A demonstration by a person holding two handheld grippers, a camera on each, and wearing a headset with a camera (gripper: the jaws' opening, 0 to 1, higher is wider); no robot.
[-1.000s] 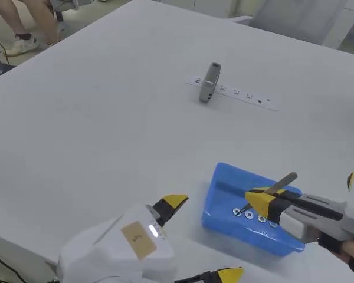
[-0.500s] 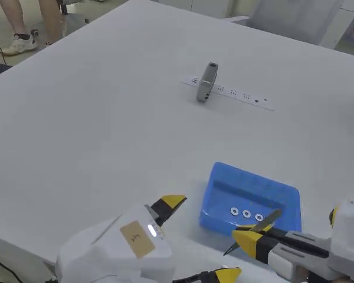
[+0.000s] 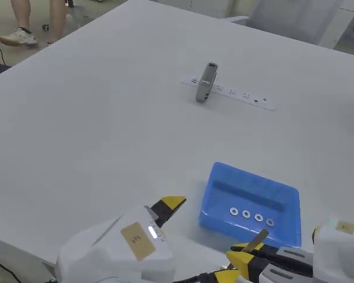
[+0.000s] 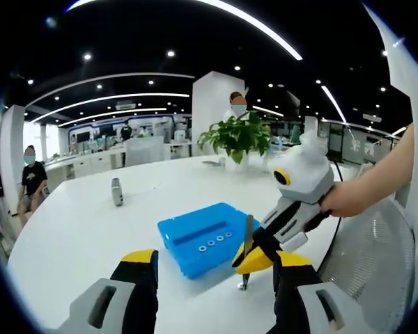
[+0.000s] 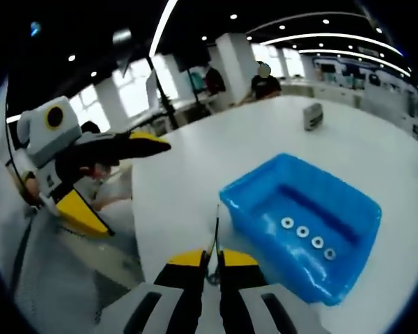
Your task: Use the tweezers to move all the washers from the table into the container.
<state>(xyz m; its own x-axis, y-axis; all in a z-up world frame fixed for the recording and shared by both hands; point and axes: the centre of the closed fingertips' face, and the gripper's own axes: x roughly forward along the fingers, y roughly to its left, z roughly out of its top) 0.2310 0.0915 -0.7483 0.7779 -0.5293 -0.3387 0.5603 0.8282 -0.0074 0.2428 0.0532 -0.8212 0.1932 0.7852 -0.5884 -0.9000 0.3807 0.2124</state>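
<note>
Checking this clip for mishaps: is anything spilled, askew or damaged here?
Nothing stands out. The blue container sits flat on the table with four washers in a row inside it. The right gripper is shut on the tweezers; the left gripper is open.

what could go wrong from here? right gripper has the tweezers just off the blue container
1. The tweezers are a thin tool pinched in the right gripper; they may twist or slip out.
2. Their tip sits close to the wall of the container; a bump might jostle the four washers.
3. The left gripper hangs open close by; the two might collide.
</note>
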